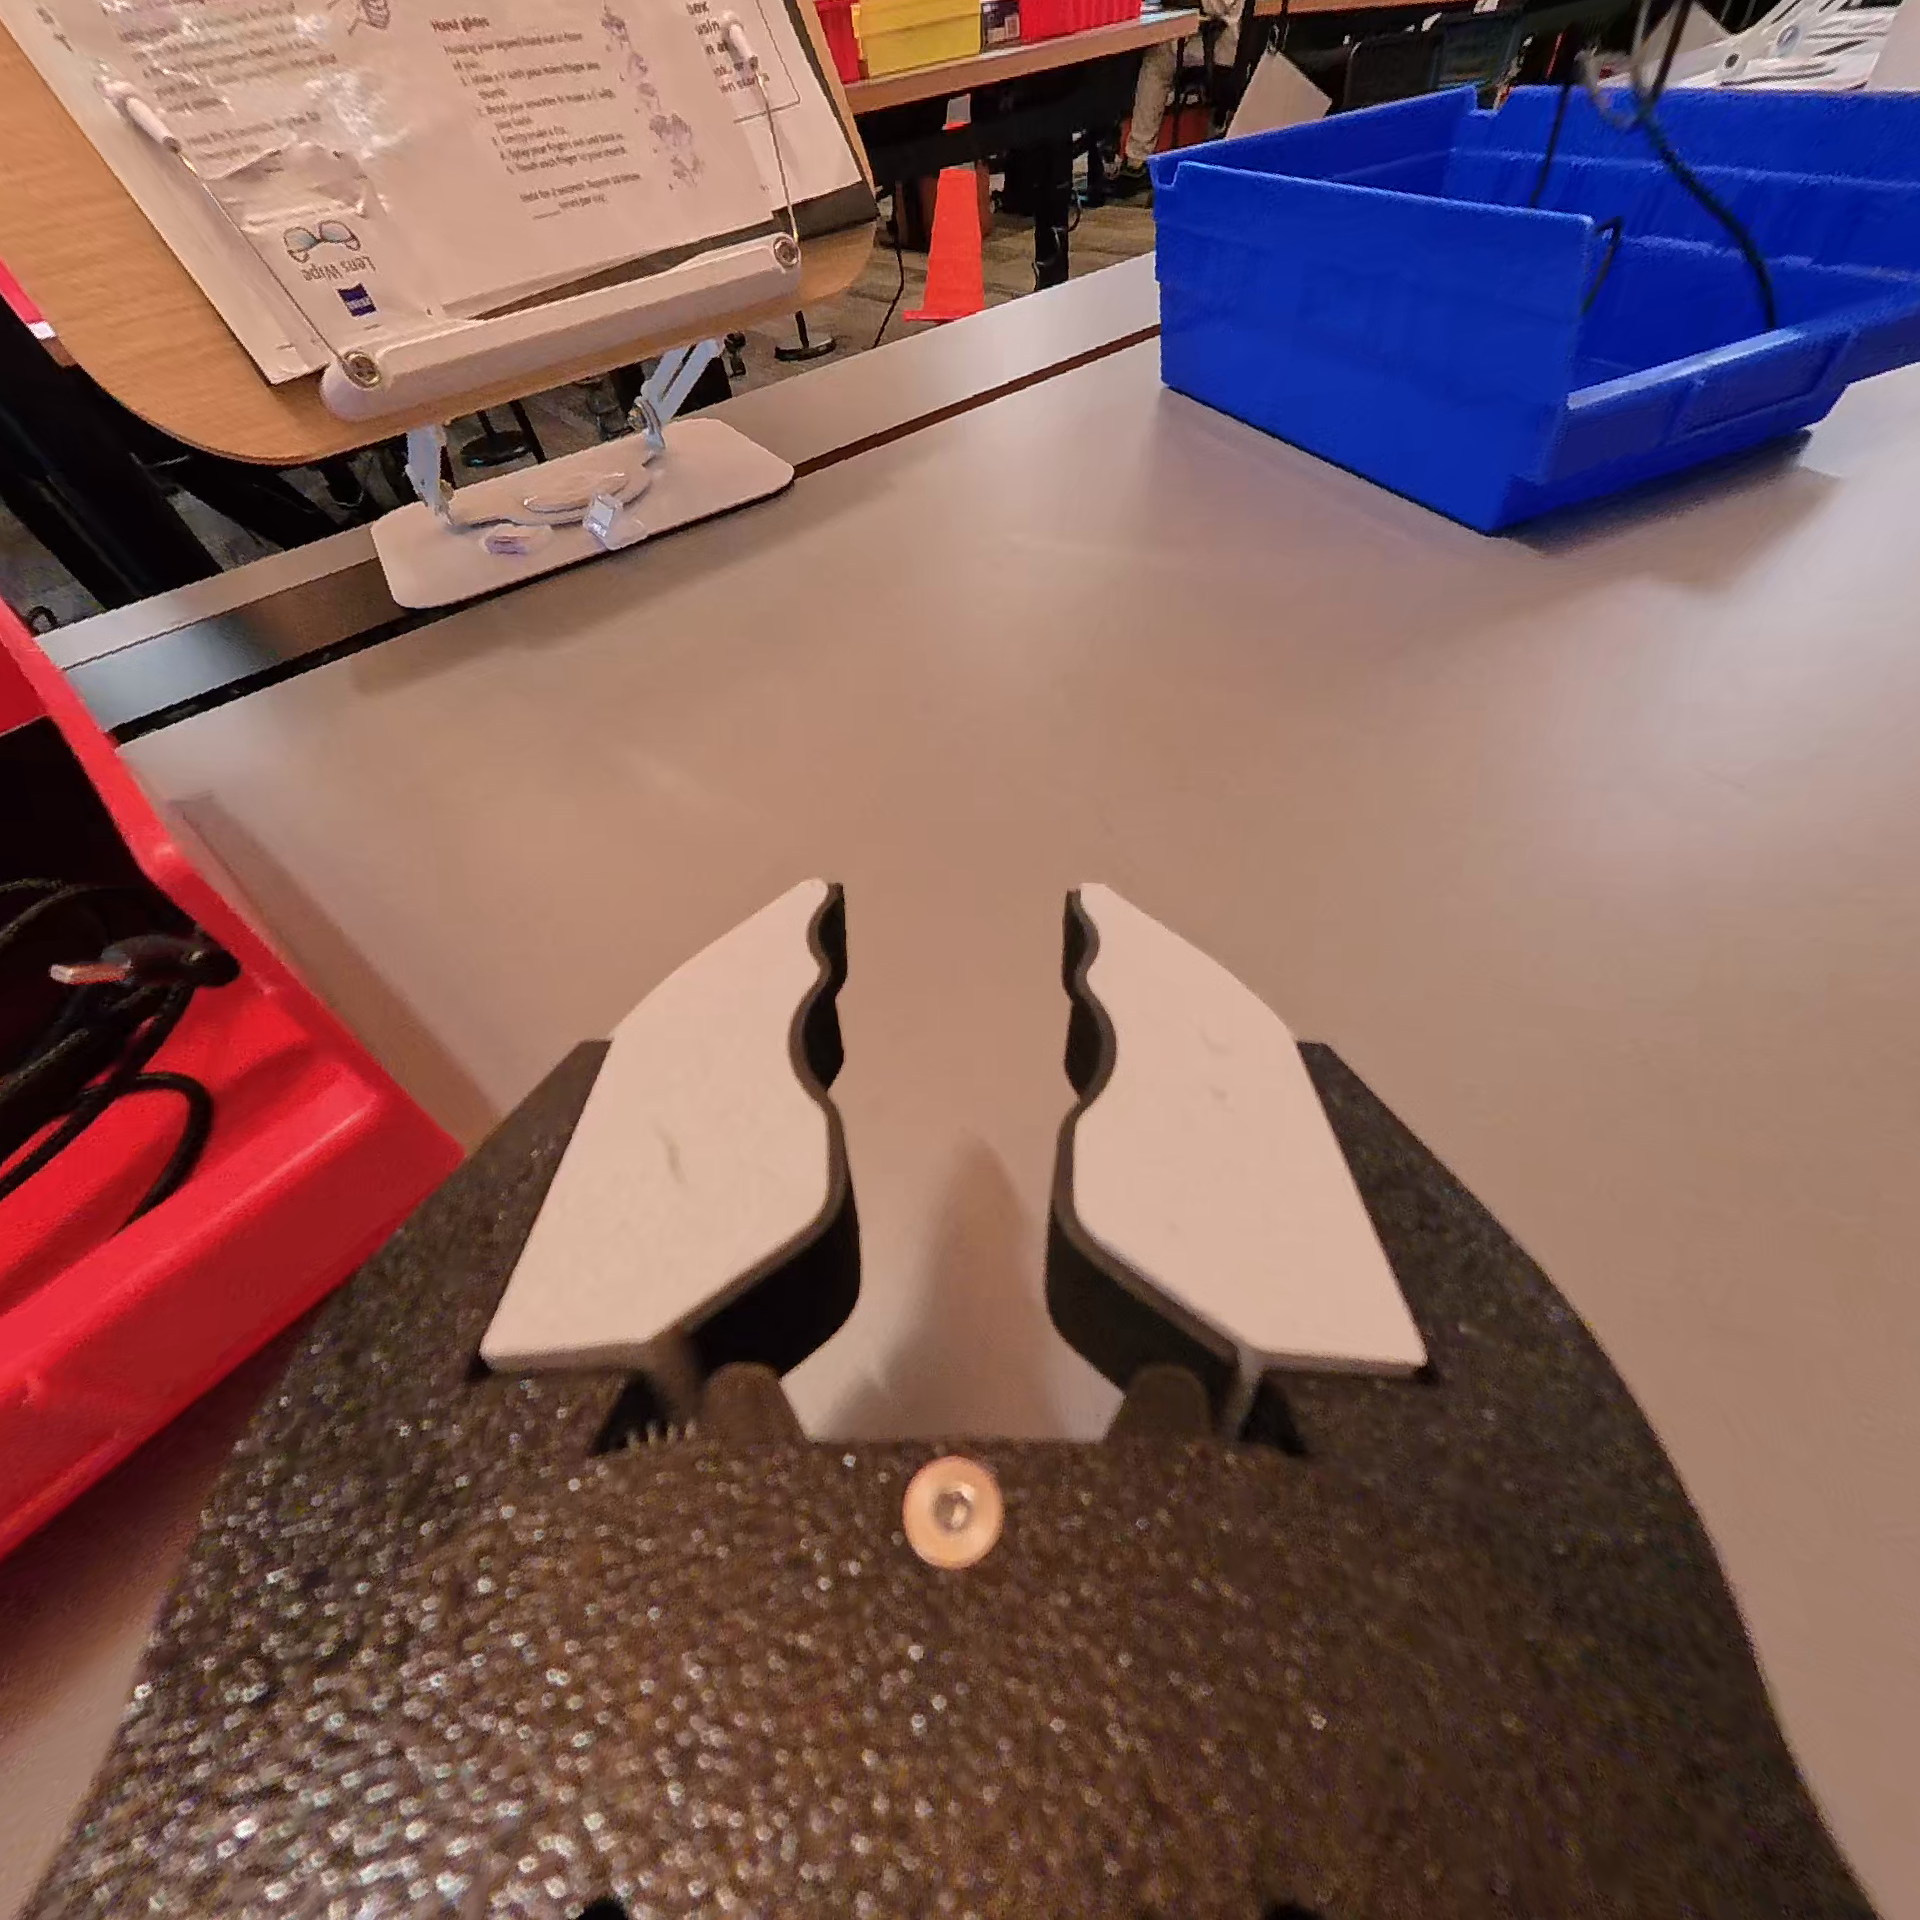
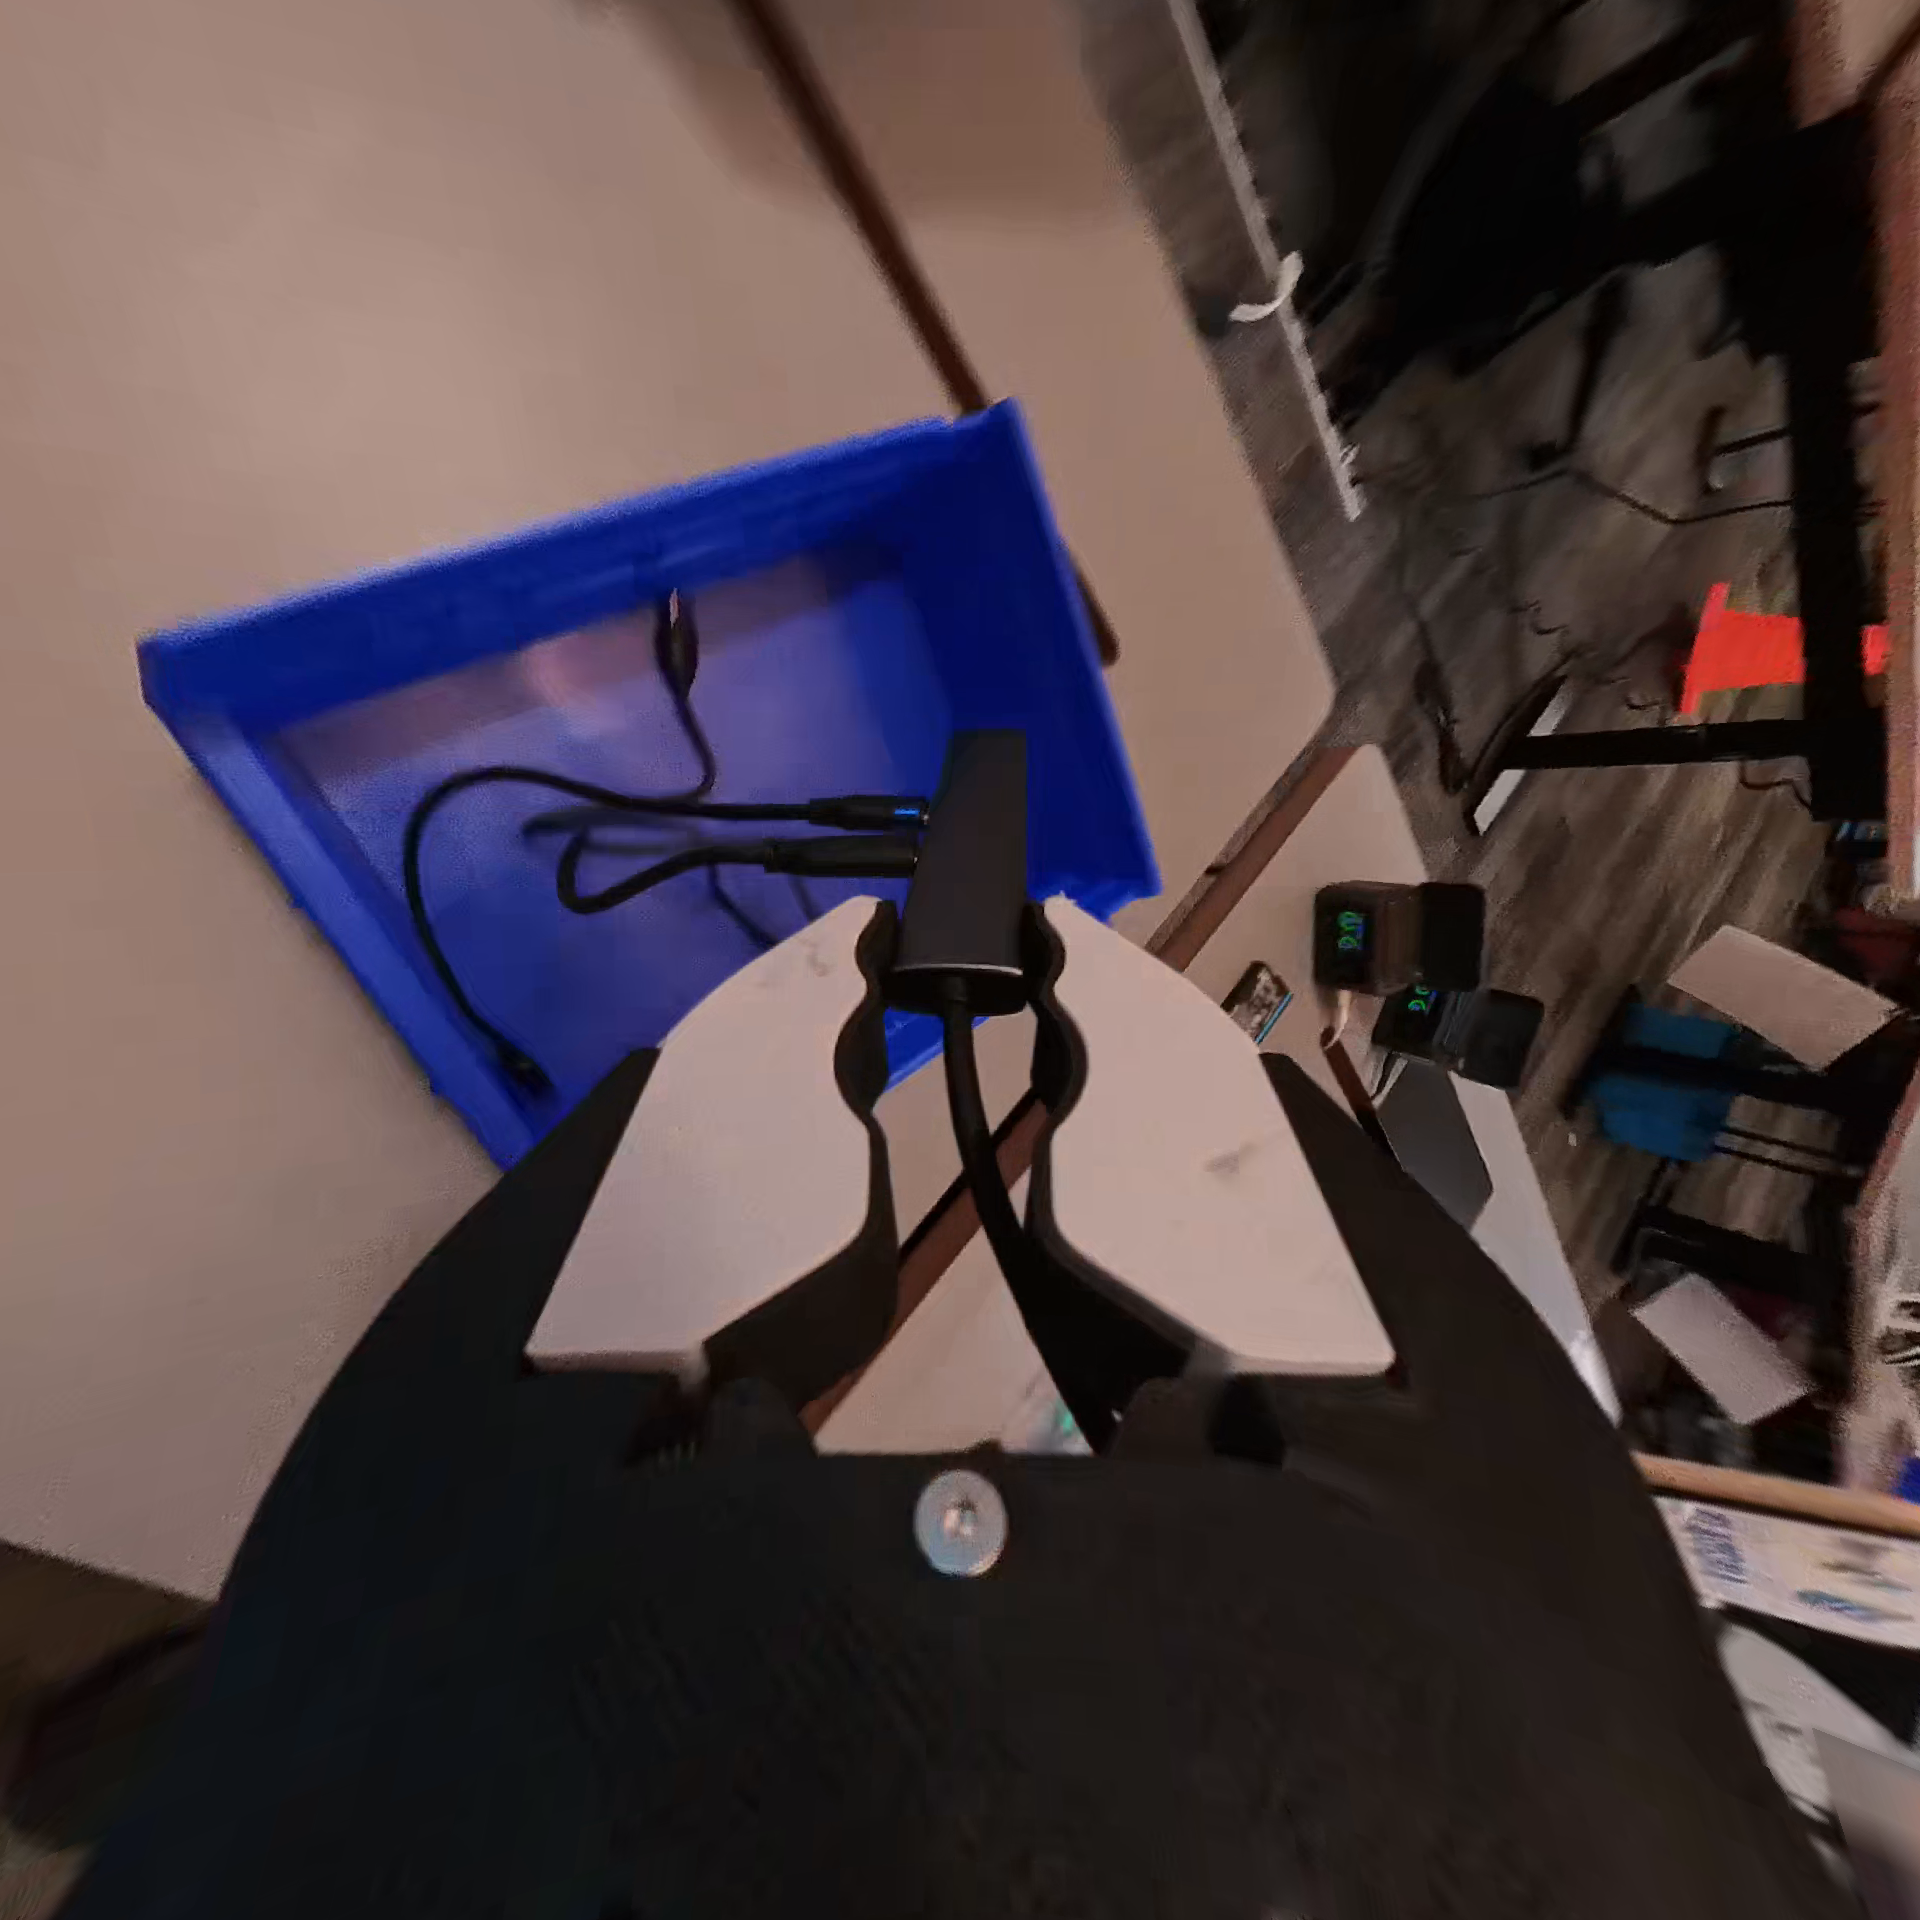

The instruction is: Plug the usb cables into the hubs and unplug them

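My right gripper (image 2: pixel 958 914) is shut on a dark grey USB hub (image 2: pixel 964 862) and holds it in the air over the blue bin (image 2: pixel 343 644). Two black USB cables (image 2: pixel 665 831) are plugged into the hub's side and hang down into the bin. The hub's own cable (image 2: pixel 971 1122) runs back between the fingers. My left gripper (image 1: pixel 954 896) is open and empty, low over the grey table (image 1: pixel 1143 675). In the left wrist view the blue bin (image 1: pixel 1455 343) stands at the far right, with black cables (image 1: pixel 1725 197) hanging into it from above.
A red bin (image 1: pixel 208 1195) with black cables (image 1: pixel 104 1018) stands at my left. A document stand (image 1: pixel 436 208) with papers stands at the table's far left edge. Beyond the table are other desks, an orange cone (image 1: pixel 951 249) and small devices with lit displays (image 2: pixel 1392 935).
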